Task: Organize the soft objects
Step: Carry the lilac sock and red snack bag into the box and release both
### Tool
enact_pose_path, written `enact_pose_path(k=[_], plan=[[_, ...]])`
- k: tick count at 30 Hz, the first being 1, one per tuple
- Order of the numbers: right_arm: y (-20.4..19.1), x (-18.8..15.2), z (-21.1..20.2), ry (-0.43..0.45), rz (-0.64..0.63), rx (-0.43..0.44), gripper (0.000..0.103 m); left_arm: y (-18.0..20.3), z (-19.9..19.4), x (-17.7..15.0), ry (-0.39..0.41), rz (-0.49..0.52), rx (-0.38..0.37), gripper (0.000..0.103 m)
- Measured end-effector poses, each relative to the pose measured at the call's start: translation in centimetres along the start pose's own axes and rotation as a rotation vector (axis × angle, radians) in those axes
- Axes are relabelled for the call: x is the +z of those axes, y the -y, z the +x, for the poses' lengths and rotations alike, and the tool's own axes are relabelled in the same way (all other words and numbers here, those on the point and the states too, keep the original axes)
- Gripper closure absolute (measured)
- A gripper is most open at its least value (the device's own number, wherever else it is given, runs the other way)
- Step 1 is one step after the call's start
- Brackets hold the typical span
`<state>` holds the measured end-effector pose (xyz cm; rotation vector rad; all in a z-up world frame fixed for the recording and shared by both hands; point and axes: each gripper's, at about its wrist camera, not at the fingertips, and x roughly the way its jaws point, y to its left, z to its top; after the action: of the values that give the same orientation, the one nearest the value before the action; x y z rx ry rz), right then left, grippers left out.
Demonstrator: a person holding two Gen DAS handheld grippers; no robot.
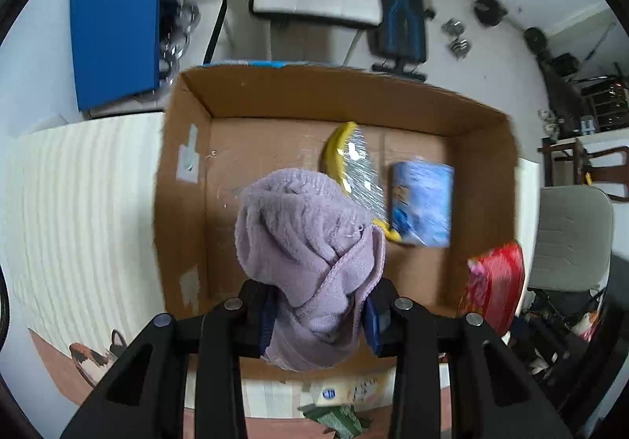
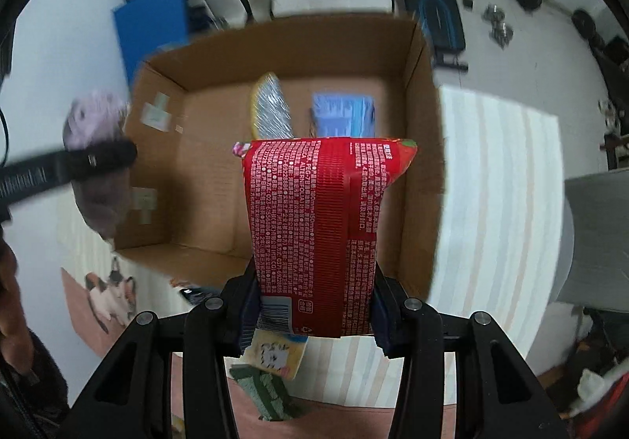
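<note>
While both claws point straight down over the cardboard box (image 1: 184, 179), each one grips a soft item.

My left claw (image 1: 318, 315) is clenched on a bunched lilac towel (image 1: 306, 242), hanging over the box's left half. My right claw (image 2: 314, 305) is clamped on a red printed packet (image 2: 314, 219), hanging above the box's near wall. On the box floor lie a yellow-edged silver scouring pad (image 1: 354, 160) and, just beside it, a blue wrapped pack (image 1: 422, 199). Outside the near wall, a yellow sponge (image 2: 279, 354) and a green scourer (image 2: 267, 392) rest on the striped surface (image 2: 491, 179).
</note>
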<state>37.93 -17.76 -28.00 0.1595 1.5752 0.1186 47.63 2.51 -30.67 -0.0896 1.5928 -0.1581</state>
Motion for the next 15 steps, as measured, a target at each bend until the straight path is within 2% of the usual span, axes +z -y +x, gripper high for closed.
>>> enact_pose_path(k=[7,15], plan=[[1.2,2.3,6.4,-0.126,0.024,-0.050,0.054,0.3,6.3,4.8,-0.133,-0.014,0.027,0.070],[1.5,2.6,9.0,-0.177,0.036,-0.074,0.054,1.1,9.0,7.7,-0.186,-0.025,0.018,0.067]])
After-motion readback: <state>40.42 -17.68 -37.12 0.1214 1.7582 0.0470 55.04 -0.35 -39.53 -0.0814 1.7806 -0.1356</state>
